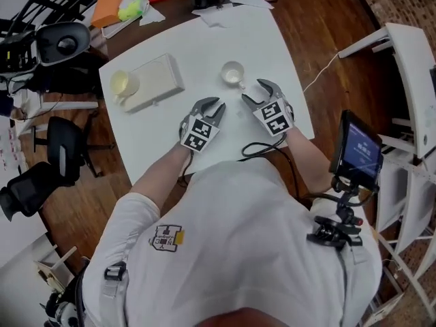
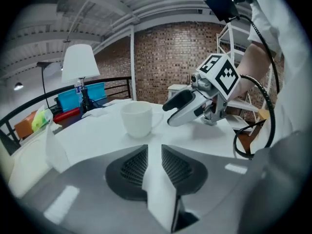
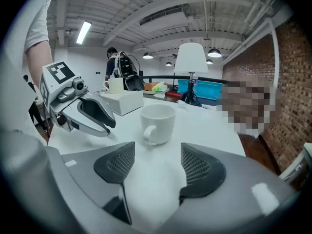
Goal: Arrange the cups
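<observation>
Nothing arranged yet, to judge from the layout. White cup (image 1: 233, 73) upright and alone on the white worktop (image 1: 170, 135), toward the far middle, handle turned toward the right tongs (image 1: 255, 90). Cream cup (image 1: 125, 84) well apart to the left, at the end of a white box (image 1: 160, 80); standing on it or pressed against it, impossible to say which. No cup lifted, none gripped, none beside the other.

Right tongs spread wide and empty, aimed at the white cup just ahead, with only bare worktop between the pads and no contact with the cup. Left tongs (image 1: 213, 105) parted just a little, a narrow strip of worktop showing in the gap, gripping nothing, near the right tongs and a bit further back from the white cup.

Still to do, most likely: closing on the white cup, carrying it over, and setting the pair together or in line. Probably the very start of the job, with the whole of the moving left.

By count:
- Cups: two, one white and one cream.
- Boxes: one.
- Tongs: two, one per hand.
- Lamps: one, white-shaded lamp (image 3: 191, 57) at the far end of the worktop.
</observation>
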`<state>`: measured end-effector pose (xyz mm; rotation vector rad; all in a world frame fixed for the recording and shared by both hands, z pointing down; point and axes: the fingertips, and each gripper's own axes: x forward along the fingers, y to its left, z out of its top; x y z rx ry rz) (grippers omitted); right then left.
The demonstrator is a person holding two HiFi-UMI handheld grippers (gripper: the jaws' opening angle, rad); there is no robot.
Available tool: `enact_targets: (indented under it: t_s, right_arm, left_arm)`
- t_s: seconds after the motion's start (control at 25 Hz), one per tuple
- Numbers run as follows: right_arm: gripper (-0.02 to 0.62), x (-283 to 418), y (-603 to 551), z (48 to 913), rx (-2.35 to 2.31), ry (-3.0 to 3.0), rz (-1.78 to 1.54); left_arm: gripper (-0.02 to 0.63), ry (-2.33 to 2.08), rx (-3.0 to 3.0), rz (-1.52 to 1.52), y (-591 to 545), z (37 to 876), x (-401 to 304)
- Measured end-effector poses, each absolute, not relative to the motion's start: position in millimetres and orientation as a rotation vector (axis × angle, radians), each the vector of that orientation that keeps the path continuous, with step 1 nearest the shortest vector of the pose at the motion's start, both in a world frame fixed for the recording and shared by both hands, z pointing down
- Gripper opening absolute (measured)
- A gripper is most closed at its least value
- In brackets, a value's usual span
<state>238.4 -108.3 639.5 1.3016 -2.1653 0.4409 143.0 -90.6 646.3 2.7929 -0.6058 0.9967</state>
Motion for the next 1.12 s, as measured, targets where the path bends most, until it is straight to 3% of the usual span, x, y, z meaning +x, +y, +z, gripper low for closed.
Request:
enact_targets:
  t_s: [0.08, 0.44, 0.68, 1.12]
  right_arm:
    - [0.314, 226, -119, 643, 1.295, -2.184, 0.438]
    - [0.333, 213, -166, 660, 1.231, -2.214, 0.33]
    - [0.351, 208, -168, 660, 1.13, -2.226, 0.259]
    - [0.324, 211, -168, 655, 0.998, -2.286, 0.227]
  left_arm:
    - [0.066, -0.583, 2.801, 1.072, -100, 649, 149]
    - [0.129, -0.409, 2.893, 1.415, -152, 671, 171]
    - [0.207, -0.238, 2.991, 1.539, -158, 667, 180]
    - [0.207, -0.195, 3.02, 1.621, -152, 665, 180]
